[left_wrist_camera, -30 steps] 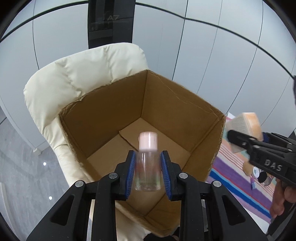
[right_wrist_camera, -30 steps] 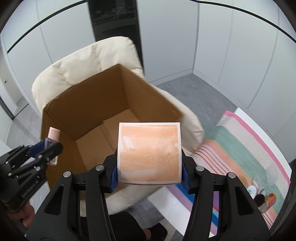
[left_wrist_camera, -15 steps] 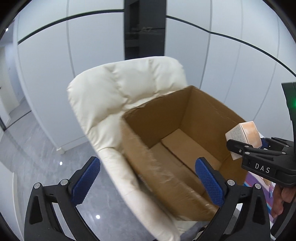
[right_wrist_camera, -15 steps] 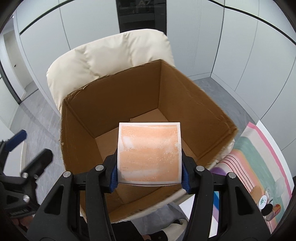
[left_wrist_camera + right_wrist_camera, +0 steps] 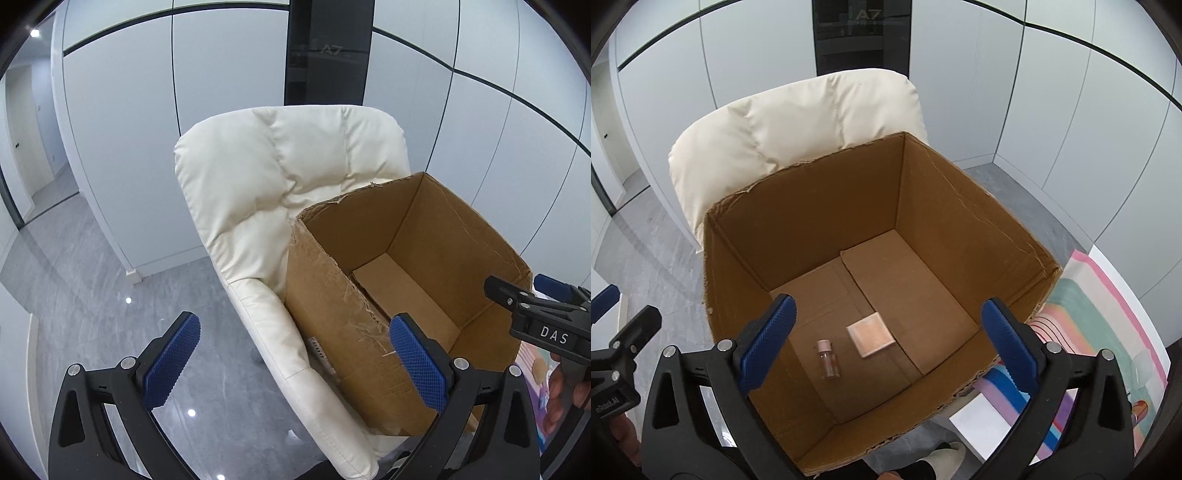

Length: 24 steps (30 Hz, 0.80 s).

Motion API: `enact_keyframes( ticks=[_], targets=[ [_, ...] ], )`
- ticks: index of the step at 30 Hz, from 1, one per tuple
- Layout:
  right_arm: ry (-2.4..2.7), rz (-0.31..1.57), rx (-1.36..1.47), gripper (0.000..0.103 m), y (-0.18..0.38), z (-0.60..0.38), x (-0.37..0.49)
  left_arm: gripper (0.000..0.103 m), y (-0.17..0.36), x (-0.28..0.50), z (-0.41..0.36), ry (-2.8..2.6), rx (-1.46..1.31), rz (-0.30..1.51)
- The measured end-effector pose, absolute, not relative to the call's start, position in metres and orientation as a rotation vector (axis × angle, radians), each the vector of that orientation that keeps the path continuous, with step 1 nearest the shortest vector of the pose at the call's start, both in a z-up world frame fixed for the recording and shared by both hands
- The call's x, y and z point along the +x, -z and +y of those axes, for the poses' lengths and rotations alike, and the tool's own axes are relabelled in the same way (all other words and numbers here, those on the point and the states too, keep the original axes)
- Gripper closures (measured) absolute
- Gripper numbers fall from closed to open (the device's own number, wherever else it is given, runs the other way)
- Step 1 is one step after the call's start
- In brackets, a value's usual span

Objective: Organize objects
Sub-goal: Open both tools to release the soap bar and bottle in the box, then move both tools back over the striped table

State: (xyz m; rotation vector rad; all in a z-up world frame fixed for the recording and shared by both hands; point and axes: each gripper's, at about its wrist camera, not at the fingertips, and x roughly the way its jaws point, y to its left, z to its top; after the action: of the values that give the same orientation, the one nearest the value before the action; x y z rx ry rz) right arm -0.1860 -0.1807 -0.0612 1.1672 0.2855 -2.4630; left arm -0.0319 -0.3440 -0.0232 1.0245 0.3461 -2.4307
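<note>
An open cardboard box [image 5: 960,221] stands on a cream chair. On its floor lie a small clear bottle with a pink cap [image 5: 827,358] and a flat orange-and-white packet [image 5: 872,334], side by side and apart. My right gripper [image 5: 888,306] hangs above the box; its jaws are opening wide with nothing between them. My left gripper [image 5: 293,323] is open and empty, off the box's left side over the chair edge and floor. In the left wrist view the box [image 5: 332,295] shows its outer wall, and the right gripper [image 5: 517,284] reaches in over the right rim.
The cream padded chair [image 5: 277,166] carries the box. Grey tiled floor [image 5: 92,277] spreads to the left, with white wall panels behind. A striped mat [image 5: 1100,317] with small items lies on a white surface at the right. A person's shoe [image 5: 942,458] is below the box.
The left gripper let go of the bottle and swung left off the box. The right gripper moved over the box and released the orange packet. Both things now lie on the box floor.
</note>
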Motion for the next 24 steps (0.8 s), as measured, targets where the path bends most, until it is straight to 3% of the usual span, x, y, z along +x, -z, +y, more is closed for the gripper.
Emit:
enact_keyframes(
  ticks=[24],
  targets=[
    [2.525, 0.186, 1.132, 0.001, 0.047, -0.105, -0.196, 0.0, 0.026, -0.077, -0.294, 2.494, 1.07, 0.33]
  ],
)
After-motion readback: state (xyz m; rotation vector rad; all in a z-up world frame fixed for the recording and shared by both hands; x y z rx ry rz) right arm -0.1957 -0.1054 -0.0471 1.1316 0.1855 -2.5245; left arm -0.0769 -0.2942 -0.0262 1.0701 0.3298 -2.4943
